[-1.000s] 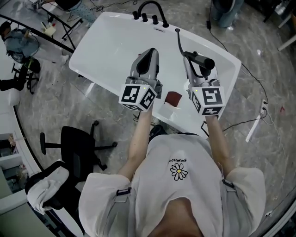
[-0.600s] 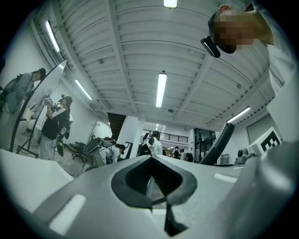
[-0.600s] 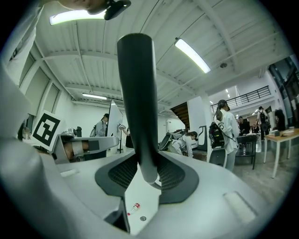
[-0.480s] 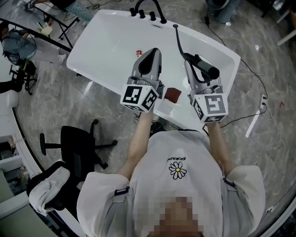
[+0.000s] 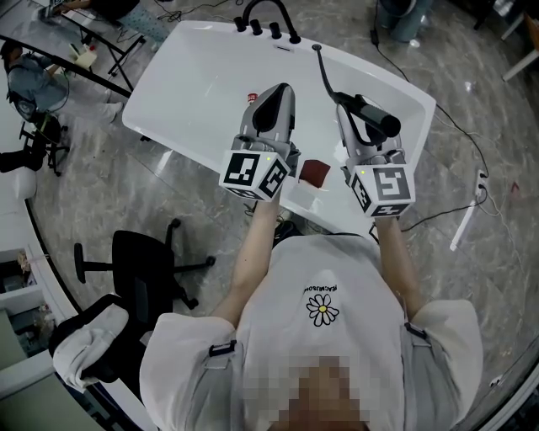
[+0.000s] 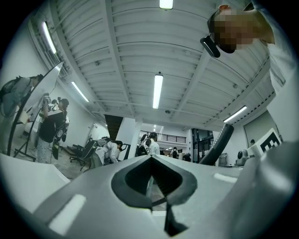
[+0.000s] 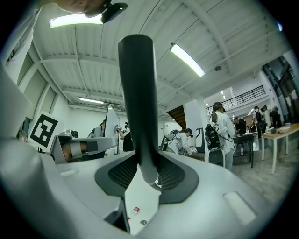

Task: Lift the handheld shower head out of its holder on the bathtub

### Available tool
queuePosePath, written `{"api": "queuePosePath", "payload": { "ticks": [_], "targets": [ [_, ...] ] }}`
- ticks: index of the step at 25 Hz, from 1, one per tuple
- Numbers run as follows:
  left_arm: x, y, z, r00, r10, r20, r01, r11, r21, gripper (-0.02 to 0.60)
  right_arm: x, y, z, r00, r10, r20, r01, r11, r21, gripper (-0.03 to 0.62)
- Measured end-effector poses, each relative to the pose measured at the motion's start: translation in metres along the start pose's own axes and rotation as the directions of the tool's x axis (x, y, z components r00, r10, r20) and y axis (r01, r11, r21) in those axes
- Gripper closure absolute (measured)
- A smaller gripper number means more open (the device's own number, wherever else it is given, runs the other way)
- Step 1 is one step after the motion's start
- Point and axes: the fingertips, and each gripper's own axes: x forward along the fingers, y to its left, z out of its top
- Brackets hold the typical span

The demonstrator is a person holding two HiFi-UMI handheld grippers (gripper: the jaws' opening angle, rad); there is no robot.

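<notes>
R claw point(image 5: 352, 114) clenched on the shower head point(image 5: 371, 117) handle, its long axis upright across the jaws, over the bathtub's point(image 5: 194, 76) right edge. L claw point(image 5: 274, 94) closed, empty, farther off.

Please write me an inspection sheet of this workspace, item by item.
Surface: white bathtub, faucet at its far end.
Job's things: shower head held above the right rim, hose attached; holder not made out.
Clutter: small red-capped tube in the tub; dark red pad on the near rim.
Grippers: left claw shut, empty; right claw shut on shower head.
Cables: black cable, power strip on floor.
Surroundings: office chair, people beyond.
</notes>
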Motion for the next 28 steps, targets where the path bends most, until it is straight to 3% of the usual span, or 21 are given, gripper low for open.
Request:
{"api": "queuePosePath", "payload": {
  "ticks": [8,28],
  "targets": [
    [-0.001,-0.004,-0.016,1.000,0.012,-0.022,-0.012,1.000,-0.023,0.581,-0.004,-0.008,-0.007,1.000,-0.002,-0.008,0.002,1.000,0.022,0.444],
    [0.006,-0.012,-0.015,1.000,-0.002,-0.023,0.001,1.000,-0.020,0.581,-0.003,-0.012,-0.006,1.000,-0.002,-0.012,0.002,1.000,0.007,0.444]
  ]
}}
